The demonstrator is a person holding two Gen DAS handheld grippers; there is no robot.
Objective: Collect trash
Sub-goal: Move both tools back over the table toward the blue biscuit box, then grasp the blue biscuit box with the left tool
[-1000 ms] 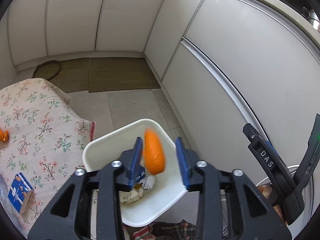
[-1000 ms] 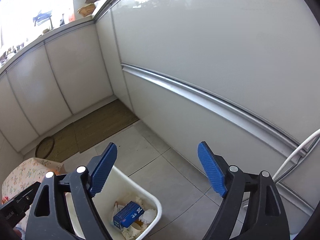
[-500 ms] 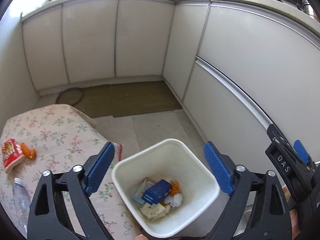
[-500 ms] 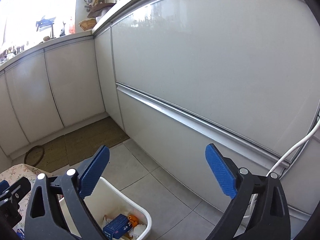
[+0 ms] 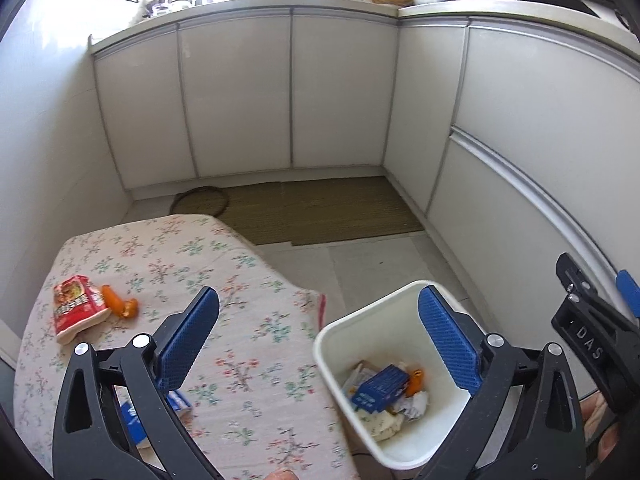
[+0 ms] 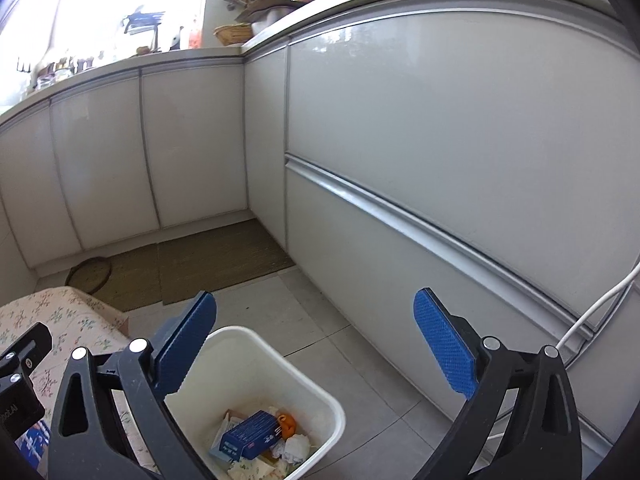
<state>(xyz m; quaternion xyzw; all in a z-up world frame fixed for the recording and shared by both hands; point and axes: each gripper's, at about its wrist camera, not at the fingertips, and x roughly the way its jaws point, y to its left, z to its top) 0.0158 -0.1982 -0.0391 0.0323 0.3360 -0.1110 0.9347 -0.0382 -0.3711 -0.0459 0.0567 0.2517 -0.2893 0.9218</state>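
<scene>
My left gripper hangs over the gap between table and bin, its jaws opening wide with nothing between them. The white bin stands on the floor at the table's right, holding a blue box, an orange peel and crumpled paper. On the floral tablecloth lie a red snack packet, another orange peel and a blue-and-white carton partly hidden by my left finger. My right gripper is open and empty above the bin.
White cabinet fronts wall in the corner at the back and right. A brown mat and a dark ring lie on the tiled floor. A white cable hangs along the right cabinet. A hand shows at bottom right.
The orange peel that sat between my left jaws now lies in the bin. The left jaws spread wide; the right jaws widened slightly. Both grippers pulled back and tilted up.
</scene>
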